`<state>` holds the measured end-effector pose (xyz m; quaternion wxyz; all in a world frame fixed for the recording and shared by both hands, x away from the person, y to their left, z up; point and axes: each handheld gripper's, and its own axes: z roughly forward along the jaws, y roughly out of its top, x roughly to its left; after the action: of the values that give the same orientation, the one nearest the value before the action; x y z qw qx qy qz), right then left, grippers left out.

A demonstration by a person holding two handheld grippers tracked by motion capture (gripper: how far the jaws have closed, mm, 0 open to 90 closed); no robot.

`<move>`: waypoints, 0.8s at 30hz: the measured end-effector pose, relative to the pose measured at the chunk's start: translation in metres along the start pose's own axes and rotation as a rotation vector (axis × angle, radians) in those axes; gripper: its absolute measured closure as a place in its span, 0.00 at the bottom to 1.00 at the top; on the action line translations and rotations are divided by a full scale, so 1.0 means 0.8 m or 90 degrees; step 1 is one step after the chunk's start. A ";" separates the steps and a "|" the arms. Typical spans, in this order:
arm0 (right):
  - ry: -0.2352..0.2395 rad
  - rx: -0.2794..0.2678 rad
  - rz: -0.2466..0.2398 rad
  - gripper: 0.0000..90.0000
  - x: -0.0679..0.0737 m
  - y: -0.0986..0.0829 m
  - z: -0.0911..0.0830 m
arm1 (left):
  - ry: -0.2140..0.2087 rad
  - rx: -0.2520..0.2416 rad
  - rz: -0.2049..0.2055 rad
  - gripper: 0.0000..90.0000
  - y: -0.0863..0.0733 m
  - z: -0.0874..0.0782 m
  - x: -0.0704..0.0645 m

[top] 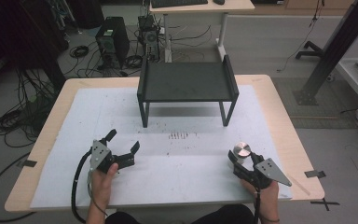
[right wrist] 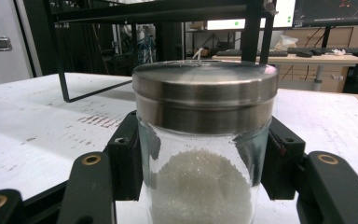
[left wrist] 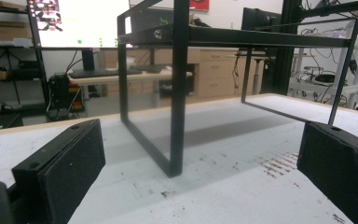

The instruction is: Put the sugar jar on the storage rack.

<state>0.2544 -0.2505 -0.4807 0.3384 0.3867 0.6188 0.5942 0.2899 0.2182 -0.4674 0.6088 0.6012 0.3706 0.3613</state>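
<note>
- I can read no words, brand names or numbers anywhere here.
- The lit monitor point(left wrist: 79, 23) far off at the left in my left gripper view shows a patch of coloured marks and some green dots, all too small for me to read.
- The screens point(right wrist: 335, 11) at the far right in my right gripper view carry lines and a green dot, but no legible text.

Glass jar of white granules, upright at the near right of the tabletop point(top: 65, 140)

The jar point(right wrist: 204, 154) has clear glass walls and a brushed-metal lid point(right wrist: 205, 86) seated shut on top; white granules fill its lower part. It stands between the right claw's point(top: 240, 161) two jaws, which press its sides, well in front of the black metal shelf point(top: 186, 81).
</note>
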 end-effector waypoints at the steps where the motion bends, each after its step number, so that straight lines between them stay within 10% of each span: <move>1: 0.001 0.003 -0.001 0.49 0.000 0.001 0.000 | 0.000 0.000 0.000 0.01 0.000 0.000 0.000; 24: 0.030 0.010 -0.008 0.49 0.010 0.033 0.006 | 0.000 0.000 0.000 0.01 0.000 0.000 0.000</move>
<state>0.2570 -0.2410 -0.4544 0.3246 0.3713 0.6339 0.5957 0.2899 0.2183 -0.4674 0.6089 0.6012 0.3703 0.3614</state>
